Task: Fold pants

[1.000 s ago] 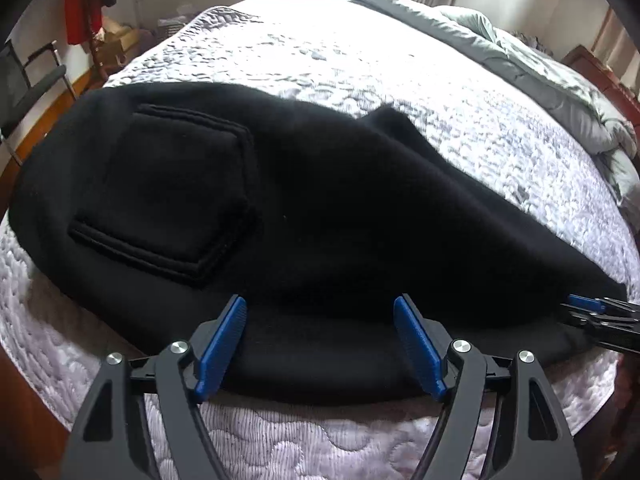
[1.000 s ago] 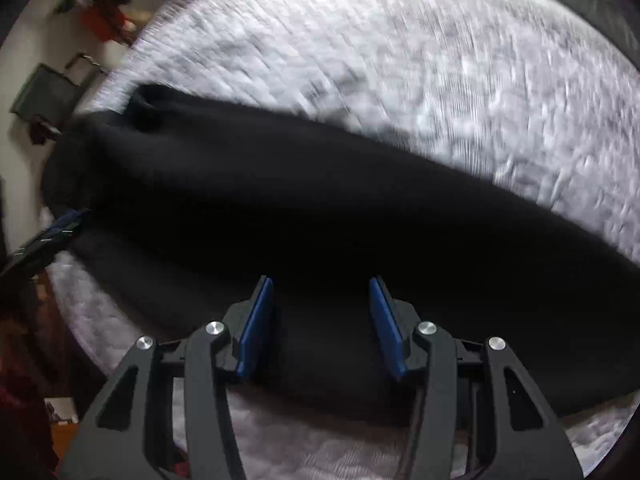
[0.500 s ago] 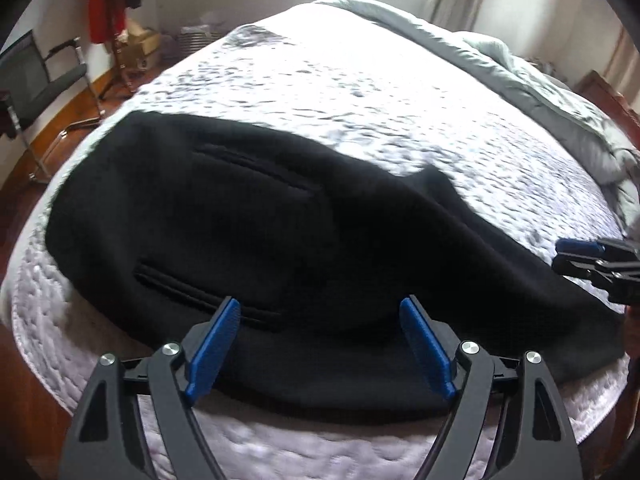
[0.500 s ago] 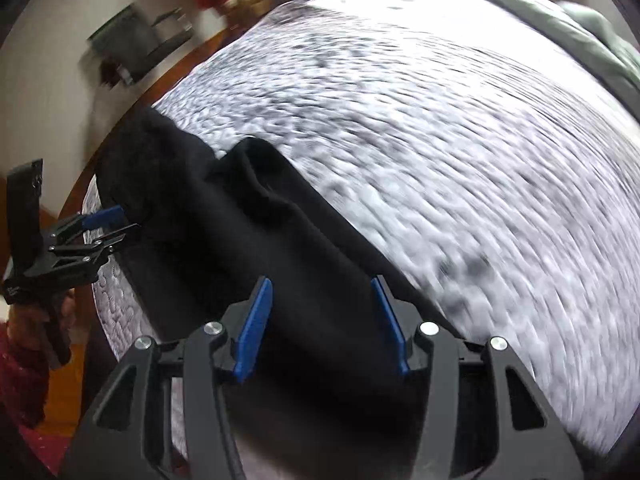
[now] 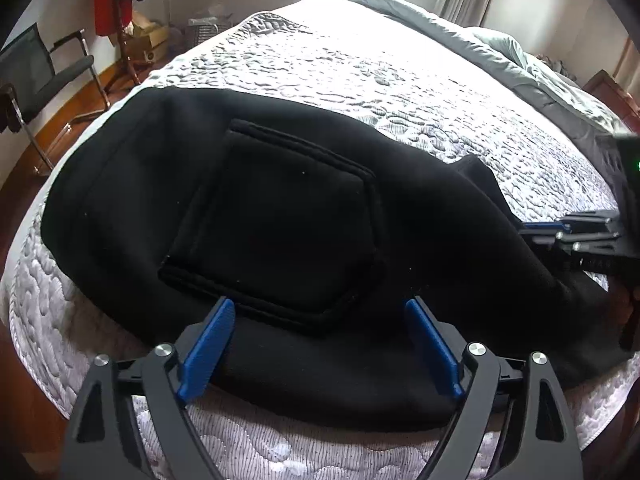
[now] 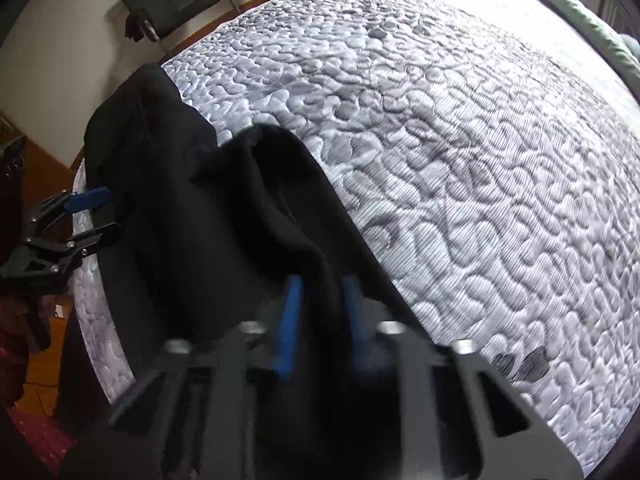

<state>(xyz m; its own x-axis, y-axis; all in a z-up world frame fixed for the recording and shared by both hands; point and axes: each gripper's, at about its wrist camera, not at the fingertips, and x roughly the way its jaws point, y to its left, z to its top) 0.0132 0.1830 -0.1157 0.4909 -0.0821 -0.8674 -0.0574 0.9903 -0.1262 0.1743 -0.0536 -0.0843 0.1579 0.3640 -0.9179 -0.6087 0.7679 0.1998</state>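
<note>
2 things have changed in the last second: your right gripper (image 6: 320, 312) has snapped shut from about half open, and it now pinches a raised ridge of the black pants (image 5: 280, 216) between its blue pads. Your left gripper (image 5: 320, 344) is opening wide above the waist end, near the patch pocket (image 5: 280, 232), with cloth below it but nothing clamped. The pants lie along the near edge of the quilted bed (image 5: 360, 68), which they partly overhang. With 1 gripper now holding cloth, the fold looks ready to start, but nothing is doubled over yet. You probably need the left gripper to take the waist before lifting, or the cloth may drag and bunch.
</note>
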